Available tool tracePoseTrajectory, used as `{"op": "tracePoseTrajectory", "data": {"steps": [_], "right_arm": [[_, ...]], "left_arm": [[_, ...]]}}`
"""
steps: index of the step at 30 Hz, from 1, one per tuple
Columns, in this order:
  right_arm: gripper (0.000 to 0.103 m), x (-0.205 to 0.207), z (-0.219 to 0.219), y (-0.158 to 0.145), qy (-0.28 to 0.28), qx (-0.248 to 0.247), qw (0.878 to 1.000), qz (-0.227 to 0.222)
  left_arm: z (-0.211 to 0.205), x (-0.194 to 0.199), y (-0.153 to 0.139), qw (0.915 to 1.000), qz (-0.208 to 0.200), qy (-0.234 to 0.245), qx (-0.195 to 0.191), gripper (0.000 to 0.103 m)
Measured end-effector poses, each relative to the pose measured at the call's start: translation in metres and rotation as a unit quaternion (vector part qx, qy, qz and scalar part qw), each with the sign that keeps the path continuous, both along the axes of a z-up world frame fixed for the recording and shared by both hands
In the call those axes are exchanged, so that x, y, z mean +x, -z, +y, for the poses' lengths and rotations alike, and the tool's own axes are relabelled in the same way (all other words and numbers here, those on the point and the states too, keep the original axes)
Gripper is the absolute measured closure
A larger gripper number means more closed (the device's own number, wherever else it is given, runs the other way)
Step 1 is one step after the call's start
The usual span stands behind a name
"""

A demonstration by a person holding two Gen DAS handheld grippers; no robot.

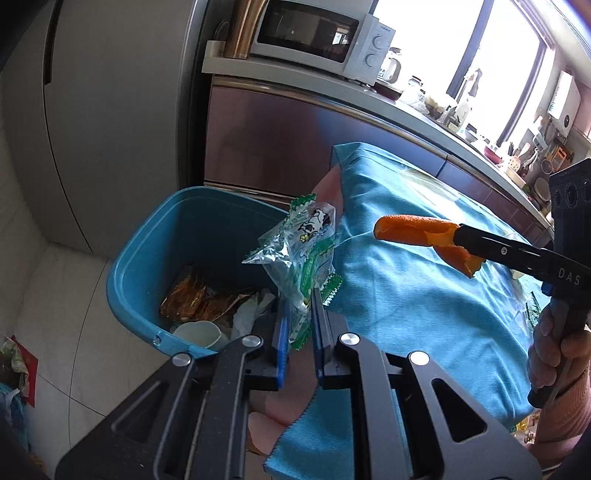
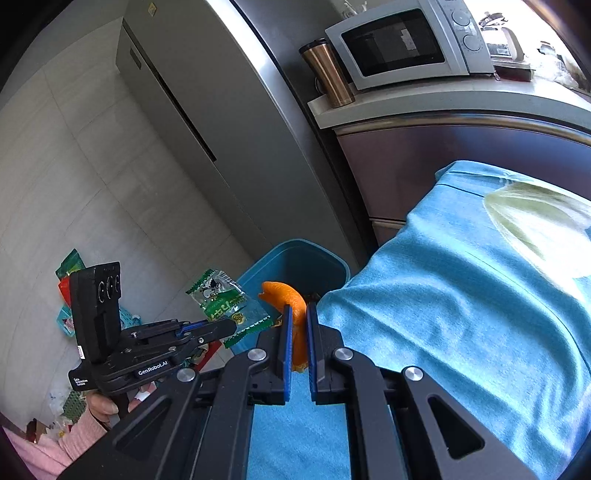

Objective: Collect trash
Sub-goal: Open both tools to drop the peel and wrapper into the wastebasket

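My left gripper [image 1: 300, 295] is shut on a clear and green plastic wrapper [image 1: 299, 251], which hangs above the near rim of the blue trash bin [image 1: 147, 258]. My right gripper [image 2: 297, 314] is shut on a curl of orange peel [image 2: 286, 295]. In the left wrist view that peel [image 1: 417, 230] is held over the table's blue cloth [image 1: 406, 302], to the right of the bin. In the right wrist view the left gripper [image 2: 231, 328] holds the wrapper [image 2: 225, 301] to the left of the bin [image 2: 295, 258]. The bin holds brown packaging, paper and a pale cup.
A tall grey fridge [image 1: 103, 122] stands behind the bin. A counter with a microwave [image 1: 314, 33] and a copper tumbler [image 2: 327, 74] runs along the back. Loose wrappers [image 2: 70, 266] lie on the tiled floor. A pale leaf [image 2: 535, 221] rests on the cloth.
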State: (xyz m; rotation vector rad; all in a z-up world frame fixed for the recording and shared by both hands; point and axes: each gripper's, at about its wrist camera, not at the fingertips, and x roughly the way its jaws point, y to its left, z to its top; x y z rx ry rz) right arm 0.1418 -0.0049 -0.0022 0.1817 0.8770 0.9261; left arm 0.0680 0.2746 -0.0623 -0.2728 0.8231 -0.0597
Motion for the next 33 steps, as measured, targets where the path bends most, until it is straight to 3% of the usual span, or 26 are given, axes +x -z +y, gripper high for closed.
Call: {"op": "tracePoseTrajectory", "data": {"steps": [23,26,33], "right_arm": [[0.096,0.031,0.103,0.027,-0.025,-0.054,0.998,0.021],[0.093,0.036,0.111,0.035,-0.019,-0.06,0.997,0.033],[0.091,0.042,0.108,0.043,-0.008,-0.056,0.997,0.045]], "left_arm": [[0.033,0.036,0.042,0.9966,0.062,-0.053,0.006,0.087],[0.034,0.041,0.047,0.9964,0.061,-0.059,0.003,0.082],[0.035,0.047,0.056,0.9957,0.065,-0.066,-0.01,0.08]]}}
